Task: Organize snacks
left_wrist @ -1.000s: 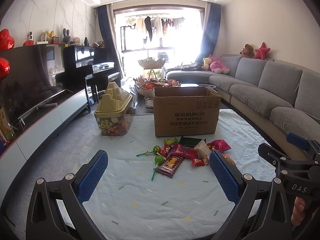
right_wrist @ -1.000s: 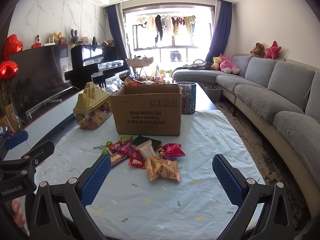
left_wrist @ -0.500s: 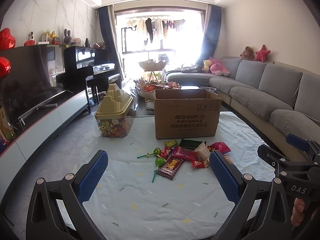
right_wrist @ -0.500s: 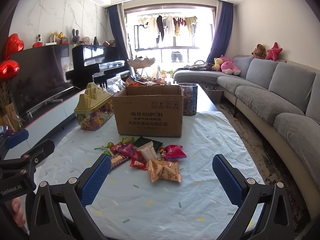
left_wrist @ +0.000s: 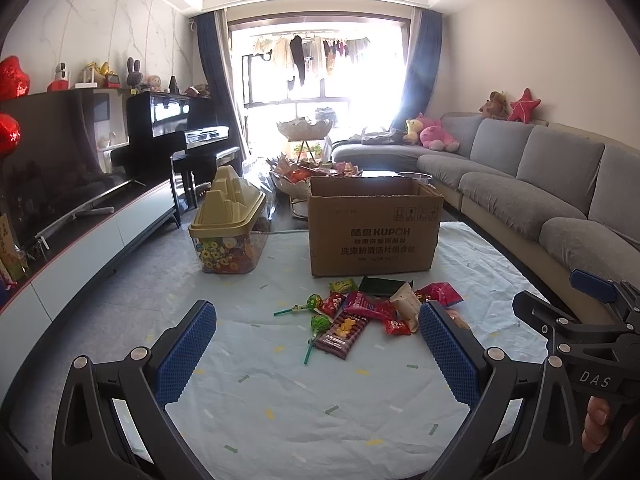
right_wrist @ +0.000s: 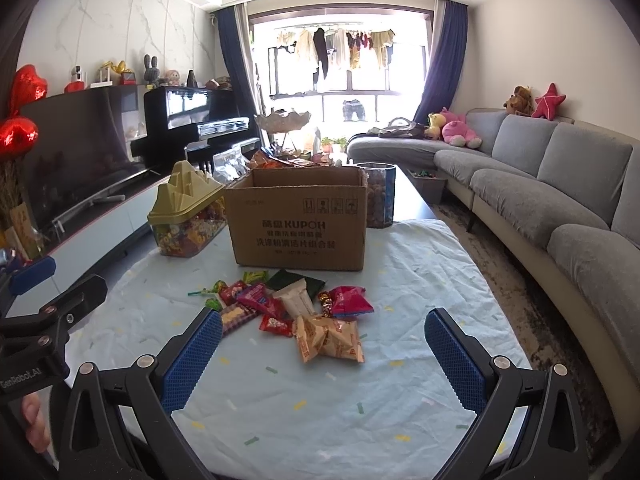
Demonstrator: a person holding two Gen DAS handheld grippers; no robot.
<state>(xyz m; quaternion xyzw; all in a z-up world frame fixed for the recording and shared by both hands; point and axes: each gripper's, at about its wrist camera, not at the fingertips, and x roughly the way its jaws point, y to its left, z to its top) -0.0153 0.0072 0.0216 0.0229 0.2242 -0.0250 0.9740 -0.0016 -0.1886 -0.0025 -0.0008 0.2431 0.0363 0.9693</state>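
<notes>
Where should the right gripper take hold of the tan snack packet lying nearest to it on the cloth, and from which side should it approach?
Grip the tan snack packet across its puffed middle, coming down from above. It lies flat at the near edge of the snack pile, so a top approach probably avoids its neighbours. The right gripper is already open and roughly lined up with it.

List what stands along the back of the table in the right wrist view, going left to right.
Clear candy tub with the yellow castle lid → open KUPOH cardboard box → clear jar of snacks, partly behind the box's right corner.
</notes>
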